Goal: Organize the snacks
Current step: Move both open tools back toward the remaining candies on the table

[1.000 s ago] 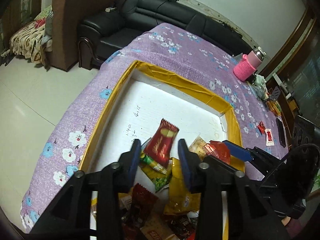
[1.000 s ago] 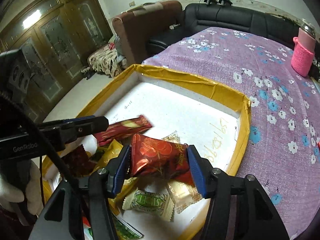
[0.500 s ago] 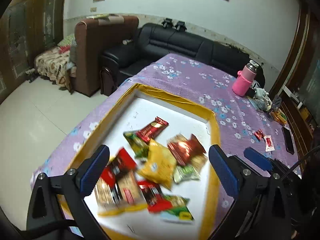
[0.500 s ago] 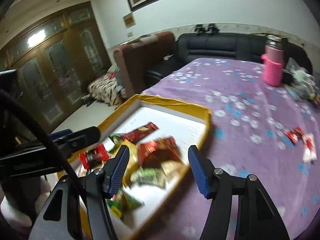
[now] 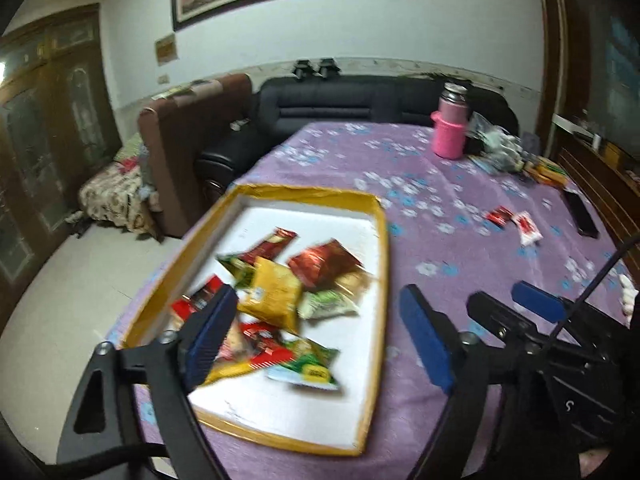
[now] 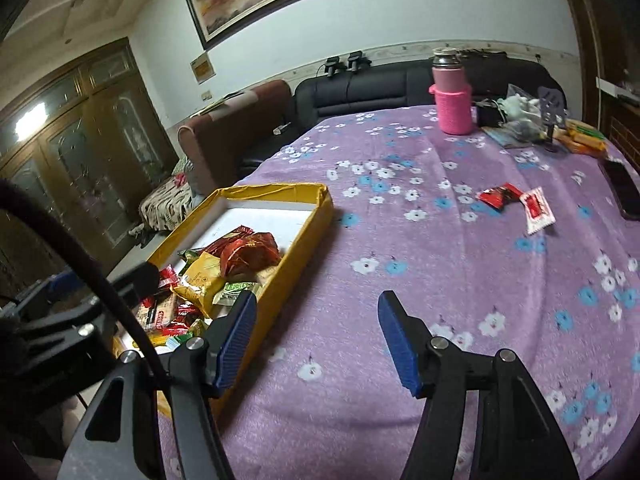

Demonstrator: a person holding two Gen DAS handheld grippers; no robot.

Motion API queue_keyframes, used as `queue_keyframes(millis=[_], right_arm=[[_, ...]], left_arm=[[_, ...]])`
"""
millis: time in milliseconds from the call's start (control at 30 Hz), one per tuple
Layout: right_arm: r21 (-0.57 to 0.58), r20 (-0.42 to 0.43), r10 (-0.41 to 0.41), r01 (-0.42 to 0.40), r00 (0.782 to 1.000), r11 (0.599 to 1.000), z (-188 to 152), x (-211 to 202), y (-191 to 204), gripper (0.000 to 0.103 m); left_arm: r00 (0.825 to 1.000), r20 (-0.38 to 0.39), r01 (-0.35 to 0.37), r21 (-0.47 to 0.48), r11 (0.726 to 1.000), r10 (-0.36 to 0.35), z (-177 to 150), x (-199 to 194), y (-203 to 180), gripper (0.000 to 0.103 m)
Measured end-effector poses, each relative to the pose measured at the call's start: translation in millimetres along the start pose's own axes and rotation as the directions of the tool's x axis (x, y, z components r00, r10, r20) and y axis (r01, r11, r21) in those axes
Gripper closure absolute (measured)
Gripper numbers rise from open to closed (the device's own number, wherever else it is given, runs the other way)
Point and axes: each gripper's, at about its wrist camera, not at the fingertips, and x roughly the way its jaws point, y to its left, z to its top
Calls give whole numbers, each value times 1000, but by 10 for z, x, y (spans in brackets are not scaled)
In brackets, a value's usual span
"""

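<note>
A shallow yellow-rimmed box (image 5: 382, 248) with a white floor lies on the purple flowered cloth and holds several snack packets, among them a yellow one (image 5: 274, 292) and a dark red one (image 5: 324, 264). The box also shows in the right wrist view (image 6: 316, 220). My left gripper (image 5: 316, 336) is open and empty, raised above the box's near right part. My right gripper (image 6: 316, 336) is open and empty, over bare cloth right of the box. Two loose packets, a red one (image 6: 498, 196) and a white one (image 6: 538, 210), lie on the cloth far right.
A pink bottle (image 6: 454, 96) stands at the table's far side beside a clutter of small items (image 6: 528, 120). A black phone (image 6: 626, 194) lies at the right edge. A black sofa (image 5: 340, 100) and a brown armchair (image 5: 180, 140) stand beyond the table.
Both grippers let go of their packets in the box, opened wide and pulled up and back. The right gripper swung right, out over the cloth.
</note>
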Motion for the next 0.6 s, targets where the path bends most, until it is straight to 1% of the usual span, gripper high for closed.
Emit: queue_keyframes(millis=[267, 600], right_arm=[[11, 12, -6, 6, 1000, 1000, -59, -139, -86, 39], [18, 3, -4, 4, 1000, 1000, -58, -115, -138, 39]], left_arm=[[1000, -10, 1, 7, 1000, -1, -36, -58, -111, 22], [1000, -16, 8, 7, 1000, -8, -41, -61, -153, 22]])
